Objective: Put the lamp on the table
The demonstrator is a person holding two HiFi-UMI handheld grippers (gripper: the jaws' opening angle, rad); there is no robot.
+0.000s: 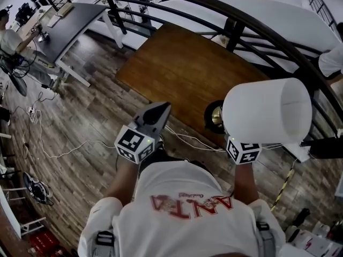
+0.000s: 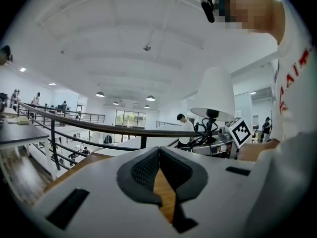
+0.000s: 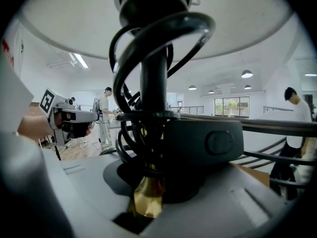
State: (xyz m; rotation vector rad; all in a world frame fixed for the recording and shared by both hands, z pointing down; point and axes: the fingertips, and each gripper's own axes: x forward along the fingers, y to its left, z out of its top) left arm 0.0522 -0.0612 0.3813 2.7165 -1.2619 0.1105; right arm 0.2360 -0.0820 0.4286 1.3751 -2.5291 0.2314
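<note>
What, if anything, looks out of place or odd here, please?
On the lamp, the black cord is wound in loose loops round the stem, just where the right gripper clamps it, instead of hanging free. Nothing else stands out.

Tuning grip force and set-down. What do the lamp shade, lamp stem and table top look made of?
The lamp shade: white and matte, likely fabric or paper over a frame; it shows no glare. The lamp stem: smooth black, probably painted metal, with a shiny brass-coloured fitting lower down. The table top: brown wood or veneer with a satin finish; faint grain streaks show.
</note>
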